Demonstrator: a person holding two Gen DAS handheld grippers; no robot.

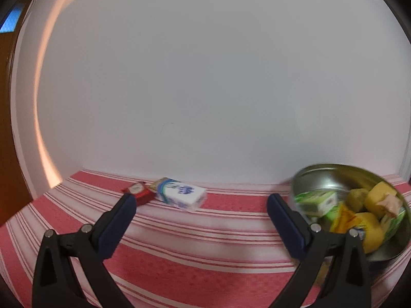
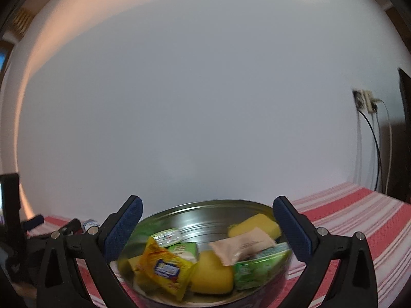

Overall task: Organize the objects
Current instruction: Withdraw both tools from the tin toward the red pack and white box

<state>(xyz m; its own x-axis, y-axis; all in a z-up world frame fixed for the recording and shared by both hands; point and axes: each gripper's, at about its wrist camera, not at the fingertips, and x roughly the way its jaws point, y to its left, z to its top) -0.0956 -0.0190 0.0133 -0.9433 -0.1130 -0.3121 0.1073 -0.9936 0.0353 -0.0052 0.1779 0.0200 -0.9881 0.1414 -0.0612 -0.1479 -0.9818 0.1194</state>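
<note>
Left tool (image 1: 201,202): jaws spread wide and nothing between them, hanging low over the striped cloth, nose towards the wall.
Right tool (image 2: 207,211): also gaping and empty-handed, poised right over the metal bowl (image 2: 205,206), one finger either side of the rim as the right wrist view frames it.
Bowl contents: already well stocked. A yellow packet (image 2: 164,269) at the front, yellow sponges (image 2: 212,273), a green pack (image 2: 259,265), a small beige sachet (image 2: 241,246) lying on top.
Surface (image 1: 179,256): red cloth with white stripes, bare between the left tool and the strays.
White-and-blue pack (image 1: 181,195): lying flat near the wall, ahead of the left tool and a little left of centre, well apart from the bowl.
Red sachet (image 1: 138,192): tucked just beside that pack's left end; touching or not, I cannot tell.
Step in hand, my read: left tool goes for one of these two strays.
How to do it well: I'd take the pack first, pinching across its short sides, fingers brushing the cloth, then lift clear before swinging right to the bowl. The sachet is thin, so it wants a low, flat approach.
Writing: blue print on the white pack and a blue label on the yellow packet, both too blurred to read. No brand legible anywhere.
</note>
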